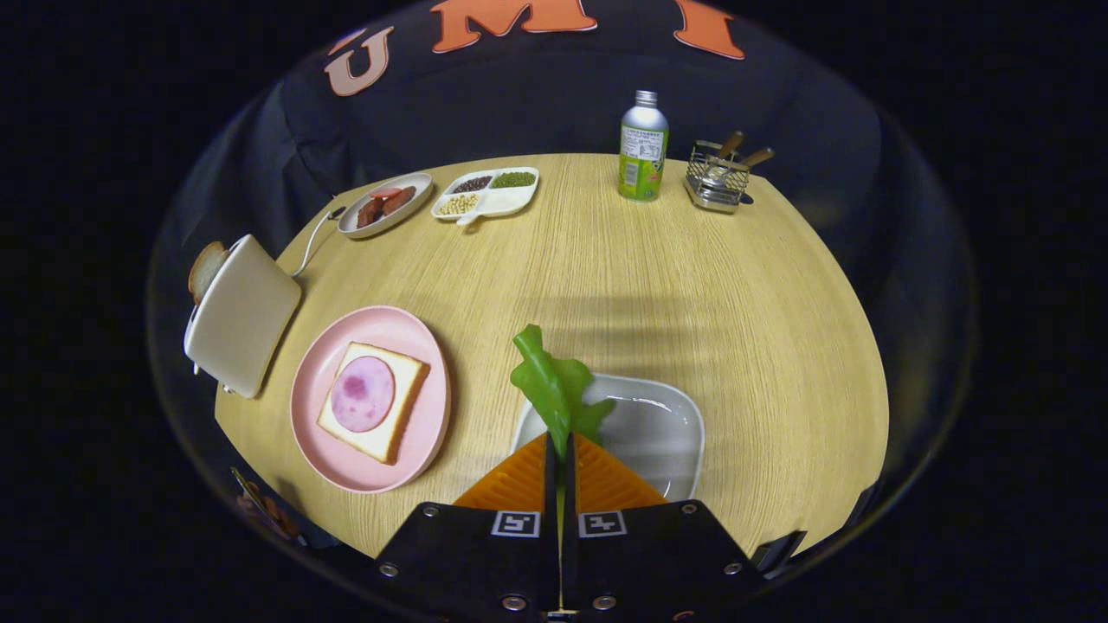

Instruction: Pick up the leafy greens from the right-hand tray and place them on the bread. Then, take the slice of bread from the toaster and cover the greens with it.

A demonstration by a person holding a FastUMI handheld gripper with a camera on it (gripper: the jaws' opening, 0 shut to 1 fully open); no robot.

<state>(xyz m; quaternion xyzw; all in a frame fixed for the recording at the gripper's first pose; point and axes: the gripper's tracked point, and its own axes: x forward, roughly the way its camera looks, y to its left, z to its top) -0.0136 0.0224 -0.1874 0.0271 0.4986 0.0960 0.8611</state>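
At the bottom centre of the frame we see the gripper point(561, 450) with its two fingers pressed together on the greens point(551, 387), the leaf pinched between the tips and standing up just ahead of them. The leaf rises over the left rim of the white tray point(662, 433), which lies directly beyond the fingers, lower centre, on the wooden table point(649, 285); whether the leaf's lower edge touches the tray we cannot tell.

To the left of the tray, in the lower left of the frame, we find the pink plate point(316, 394). On it lies a slice of bread point(407, 381) topped with a round of ham point(363, 394). Just beyond the plate, at the left edge of the table, the toaster point(242, 316) stands with a second slice point(205, 269) poking out of its far side. A white cord point(313, 242) runs from the toaster toward the back of the table.

In the upper left of the table we see an oval dish point(415, 186) of sausages point(384, 206), and beside it a divided dish point(511, 201) of beans and grains. Toward the upper right a bottle point(643, 147) stands upright, with a wire basket point(715, 180) holding wooden-handled utensils just to its right.
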